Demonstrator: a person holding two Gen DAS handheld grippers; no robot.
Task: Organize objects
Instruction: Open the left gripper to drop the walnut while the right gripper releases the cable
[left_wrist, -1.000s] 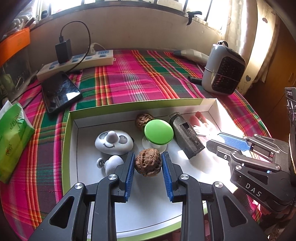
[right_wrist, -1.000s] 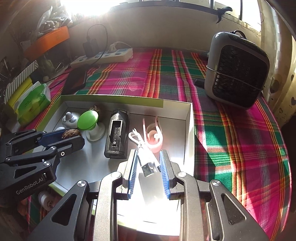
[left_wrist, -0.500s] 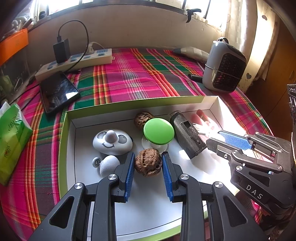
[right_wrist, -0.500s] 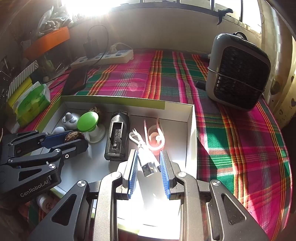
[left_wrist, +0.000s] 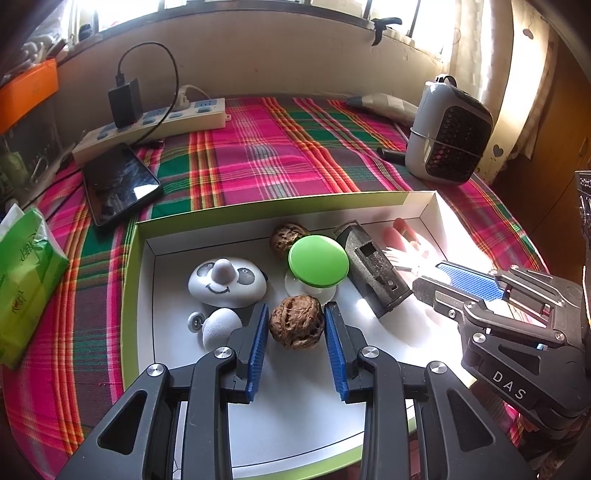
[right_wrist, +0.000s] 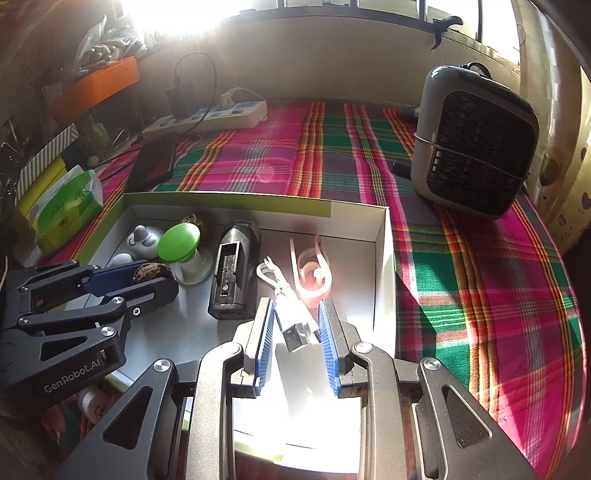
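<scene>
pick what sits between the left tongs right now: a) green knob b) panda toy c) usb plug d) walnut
d: the walnut lies in the box between the blue pads of the left tongs, with a sliver of gap on each side; the green knob and panda toy sit farther back.

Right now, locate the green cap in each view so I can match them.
Left wrist: green cap, centre, just beyond the walnut between the fingers.
Right wrist: green cap, left of centre.
Shared landmark: black block, just right of it in both.
</scene>
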